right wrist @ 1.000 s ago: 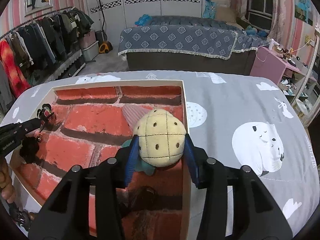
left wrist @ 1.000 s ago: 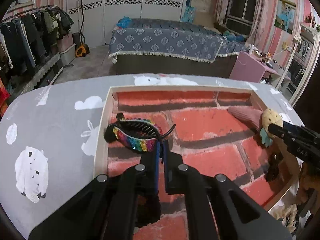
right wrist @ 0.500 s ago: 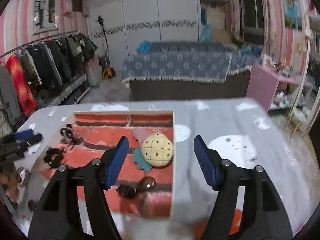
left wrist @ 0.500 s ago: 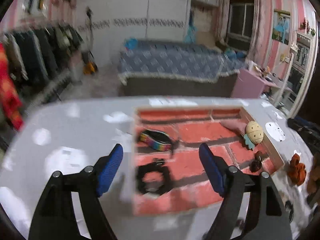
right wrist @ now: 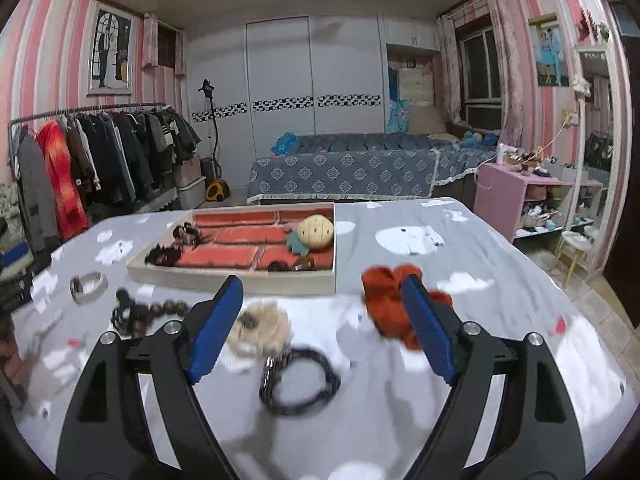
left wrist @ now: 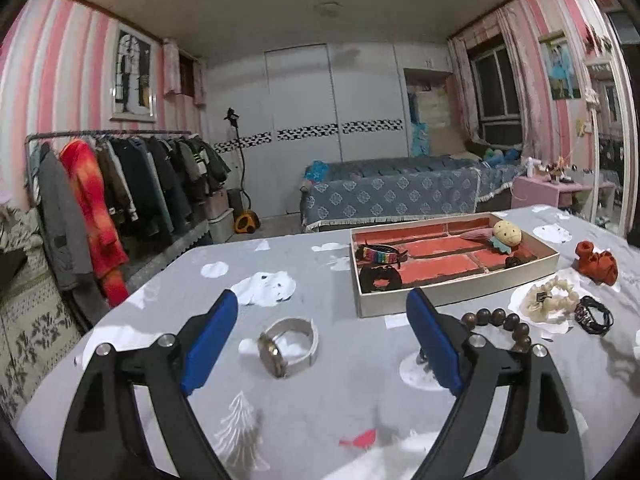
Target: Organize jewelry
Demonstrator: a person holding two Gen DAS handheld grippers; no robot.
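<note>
A shallow tray (left wrist: 448,300) with a red brick-pattern floor holds a rainbow hair clip (left wrist: 380,255), a black scrunchie (left wrist: 379,278) and a yellow plush clip (left wrist: 507,234); it also shows in the right wrist view (right wrist: 224,278). My left gripper (left wrist: 322,344) is open and empty above a white watch (left wrist: 290,344). A wooden bead bracelet (left wrist: 500,320) lies beside its right finger. My right gripper (right wrist: 320,328) is open and empty over a black cord bracelet (right wrist: 300,384), with a cream scrunchie (right wrist: 260,326) and an orange scrunchie (right wrist: 390,304) near it.
The table has a grey cloth with white animal prints (left wrist: 264,286). A cream scrunchie (left wrist: 550,300), a black bracelet (left wrist: 594,314) and an orange scrunchie (left wrist: 596,264) lie right of the tray. A clothes rack (left wrist: 120,184) and a bed (left wrist: 400,192) stand beyond.
Both grippers let go of their items in the tray, opened wide and pulled back from it. The rainbow clip and the plush clip stay in the tray.
</note>
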